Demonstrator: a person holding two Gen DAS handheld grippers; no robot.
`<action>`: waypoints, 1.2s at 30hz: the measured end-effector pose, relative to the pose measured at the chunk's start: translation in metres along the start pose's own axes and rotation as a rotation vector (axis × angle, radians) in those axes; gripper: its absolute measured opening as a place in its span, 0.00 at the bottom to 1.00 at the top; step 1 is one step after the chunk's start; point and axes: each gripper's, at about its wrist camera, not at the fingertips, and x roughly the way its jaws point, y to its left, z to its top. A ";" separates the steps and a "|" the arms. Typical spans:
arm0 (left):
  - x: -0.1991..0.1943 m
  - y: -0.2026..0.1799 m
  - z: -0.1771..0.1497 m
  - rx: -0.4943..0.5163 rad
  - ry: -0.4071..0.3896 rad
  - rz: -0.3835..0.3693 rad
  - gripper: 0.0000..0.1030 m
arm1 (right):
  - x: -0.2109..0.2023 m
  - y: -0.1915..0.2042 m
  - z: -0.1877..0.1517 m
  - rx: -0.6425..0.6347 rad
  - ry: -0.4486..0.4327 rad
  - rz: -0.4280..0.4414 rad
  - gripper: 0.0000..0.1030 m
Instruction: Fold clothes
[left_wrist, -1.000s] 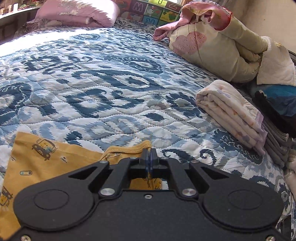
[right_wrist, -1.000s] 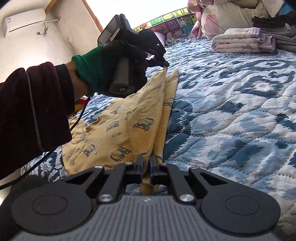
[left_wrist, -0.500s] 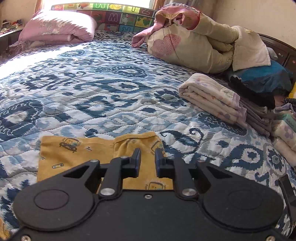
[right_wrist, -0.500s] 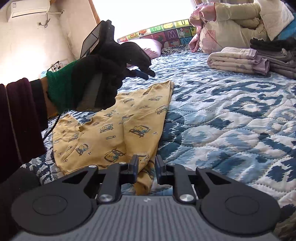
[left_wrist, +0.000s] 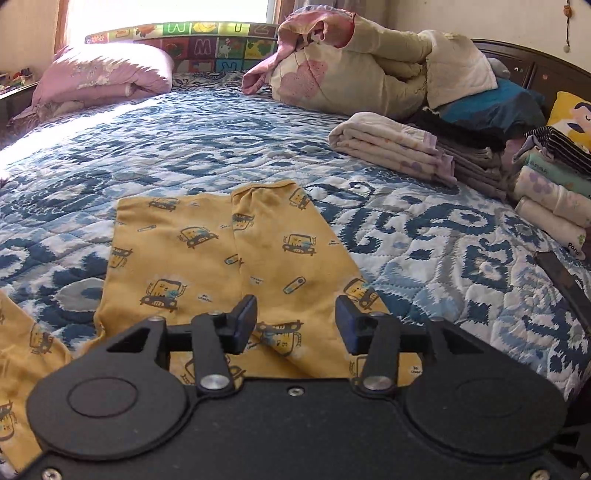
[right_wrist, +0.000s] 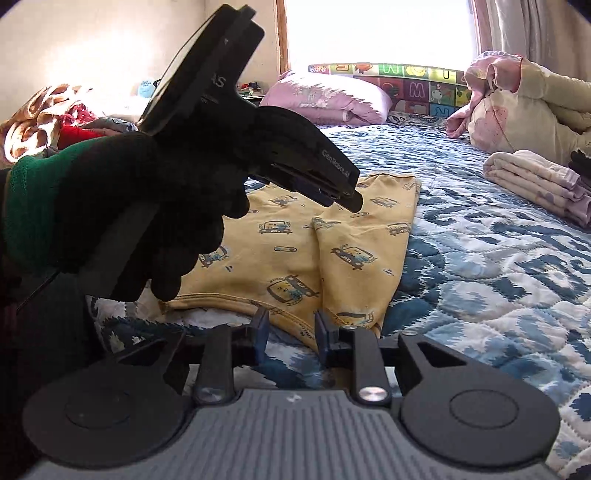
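Covering most of both views: bed quilt (left_wrist: 184, 147), blue-and-white pattern, with folded stacks (left_wrist: 399, 147) piled along its far right side, well apart from the work area.

Yellow garment (left_wrist: 258, 258) (car print) lies flat on the quilt, doubled lengthwise into a long strip. Long axis runs away from both cameras toward the headboard end; far hem is even, near end sits under the claws.

Left gripper (left_wrist: 295, 325): jaws opening, already wide, hanging above the near part of the cloth, nothing pinched. Right gripper (right_wrist: 290, 332): jaws opening, narrower gap; the near hem shows between the pads but is not pressed.

Judgement: lengthwise fold is laid and released. Next fold likely goes across the long axis, so the near end has to travel toward the far hem. Right gripper sits nearer that hem; left floats higher, further up the strip.
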 end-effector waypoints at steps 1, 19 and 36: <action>0.006 0.005 -0.004 -0.014 0.038 0.001 0.52 | 0.000 -0.001 -0.001 0.006 0.009 -0.001 0.29; -0.114 0.176 -0.049 -0.855 -0.145 0.125 0.66 | -0.016 0.056 0.012 -0.152 -0.108 -0.053 0.66; -0.117 0.202 -0.082 -0.902 -0.122 0.106 0.57 | 0.009 0.122 0.008 -0.539 -0.100 -0.124 0.47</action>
